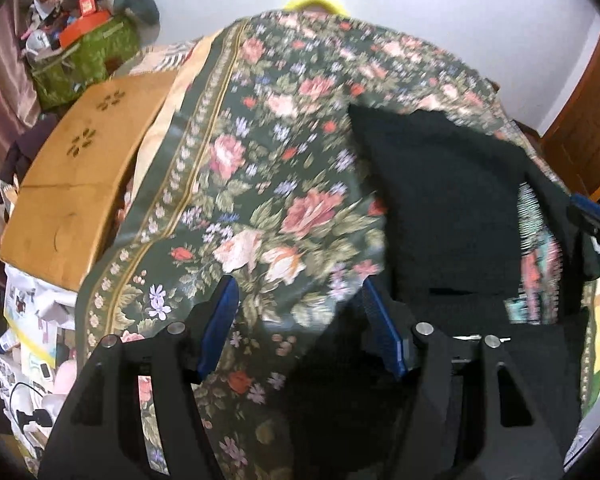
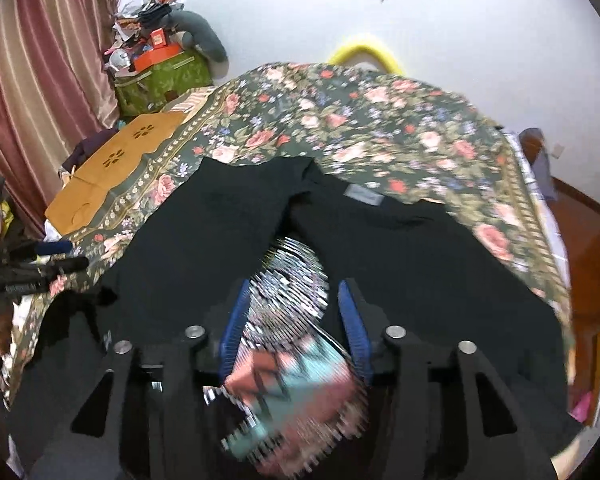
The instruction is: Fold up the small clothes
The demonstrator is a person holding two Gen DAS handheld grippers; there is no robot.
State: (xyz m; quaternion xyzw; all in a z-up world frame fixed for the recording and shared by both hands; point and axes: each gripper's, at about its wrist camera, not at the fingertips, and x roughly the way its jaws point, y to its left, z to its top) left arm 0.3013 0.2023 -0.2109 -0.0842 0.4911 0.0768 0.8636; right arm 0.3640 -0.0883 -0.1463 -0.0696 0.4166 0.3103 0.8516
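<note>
We held the left gripper (image 1: pixel 300 320) with jaws apart and empty over the floral cloth (image 1: pixel 260 184). The right gripper (image 2: pixel 292 320), half-open, straddled the black shirt (image 2: pixel 400 264) at its striped print (image 2: pixel 288 280), gripping nothing. Pinch one layer squarely.

The left gripper (image 1: pixel 298 320) points steeply down, its two black arms spread to either side of its own view. Its blue pads (image 1: pixel 220 324) stand well apart with nothing pinched between them. The right gripper (image 2: pixel 294 328) also tilts downward, its blue pads (image 2: pixel 234 332) parted by a moderate gap; no pad presses on anything. In the left wrist view the right gripper's blue tip shows at the far right edge; in the right wrist view the left gripper lies at the far left edge, dark and blurred.
</note>
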